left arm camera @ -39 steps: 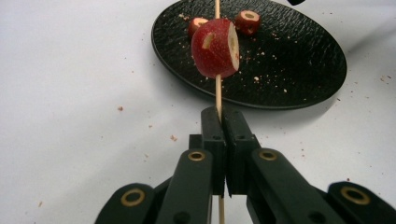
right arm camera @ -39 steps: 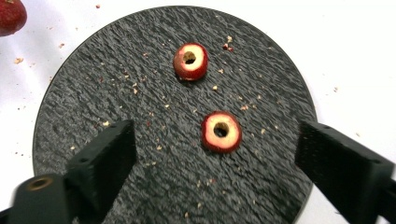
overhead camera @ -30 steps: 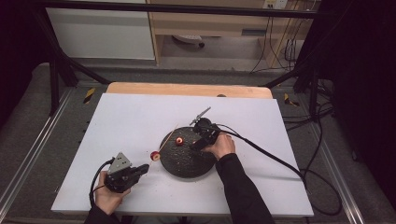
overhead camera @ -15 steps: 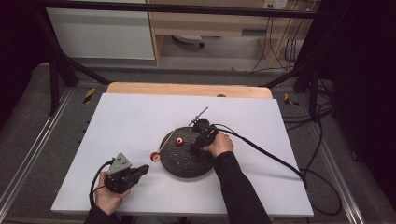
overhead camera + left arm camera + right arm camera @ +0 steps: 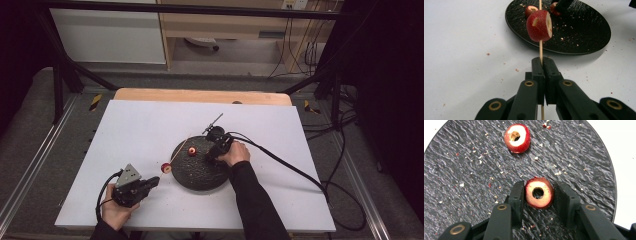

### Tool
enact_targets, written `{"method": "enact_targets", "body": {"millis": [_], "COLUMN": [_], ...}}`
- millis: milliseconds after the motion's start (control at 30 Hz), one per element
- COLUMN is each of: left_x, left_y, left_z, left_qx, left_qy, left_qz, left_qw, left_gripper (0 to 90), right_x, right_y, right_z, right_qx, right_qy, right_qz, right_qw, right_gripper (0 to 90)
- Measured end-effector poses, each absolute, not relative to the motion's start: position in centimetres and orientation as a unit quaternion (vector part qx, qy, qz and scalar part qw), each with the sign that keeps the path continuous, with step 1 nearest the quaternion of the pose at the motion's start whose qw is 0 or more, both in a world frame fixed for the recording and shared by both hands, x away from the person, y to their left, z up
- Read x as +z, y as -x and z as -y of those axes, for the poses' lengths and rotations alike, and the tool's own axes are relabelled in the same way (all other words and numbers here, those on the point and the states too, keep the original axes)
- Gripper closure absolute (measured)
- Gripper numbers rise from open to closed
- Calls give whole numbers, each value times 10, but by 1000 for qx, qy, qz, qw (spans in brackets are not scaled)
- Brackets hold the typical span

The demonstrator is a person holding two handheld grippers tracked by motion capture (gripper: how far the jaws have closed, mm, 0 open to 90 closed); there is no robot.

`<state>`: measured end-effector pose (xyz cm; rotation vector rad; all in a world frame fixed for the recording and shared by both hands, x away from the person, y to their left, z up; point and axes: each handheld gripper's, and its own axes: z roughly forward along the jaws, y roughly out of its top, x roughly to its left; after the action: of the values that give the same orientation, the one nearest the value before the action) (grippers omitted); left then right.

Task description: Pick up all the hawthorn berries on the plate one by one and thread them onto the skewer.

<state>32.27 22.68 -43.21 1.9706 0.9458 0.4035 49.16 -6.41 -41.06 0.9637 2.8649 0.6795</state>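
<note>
We hold the left hand-held gripper [image 5: 150, 184] low over the white bench [image 5: 135, 130], near its front left side. Its two black jaws are squeezed tight on a thin wooden stick [image 5: 540, 48]. A red fruit piece with a pale cut face [image 5: 539, 25] sits pushed onto the stick a little past the jaws. It hangs just beside the left rim of the round black plate [image 5: 192, 175].

We hold the right hand-held gripper [image 5: 538, 193] down on the plate, toward its far right part. Its jaws are partly open, one on each side of a red fruit ring with a hole in the middle [image 5: 539, 192]. The left jaw touches the ring, and the right jaw is just beside it. Another red ring with a hole [image 5: 517, 138] lies farther off on the plate, well apart. Small crumbs [image 5: 499, 172] dot the plate.
</note>
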Motion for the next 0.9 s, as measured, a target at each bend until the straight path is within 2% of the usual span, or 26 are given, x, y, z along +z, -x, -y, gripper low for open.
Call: {"method": "enact_targets", "body": {"millis": [333, 633, 900], "left_x": [-433, -432, -432], "left_y": [-322, -322, -321], "left_z": [-226, -224, -225], "left_qx": [165, 166, 167], "left_qy": [-794, -792, -791], "left_qz": [-382, -385, -386], "left_qw": [443, 443, 445], "left_gripper": [881, 881, 881], "right_x": [-399, -382, -382], "right_y": [-483, -464, -448], "right_z": [67, 75, 85], "right_qx": [241, 310, 384], "right_qy": [-319, -340, -349], "right_qz": [-916, -887, -855], "right_qw": [21, 25, 23], "right_gripper": [628, 629, 629]}}
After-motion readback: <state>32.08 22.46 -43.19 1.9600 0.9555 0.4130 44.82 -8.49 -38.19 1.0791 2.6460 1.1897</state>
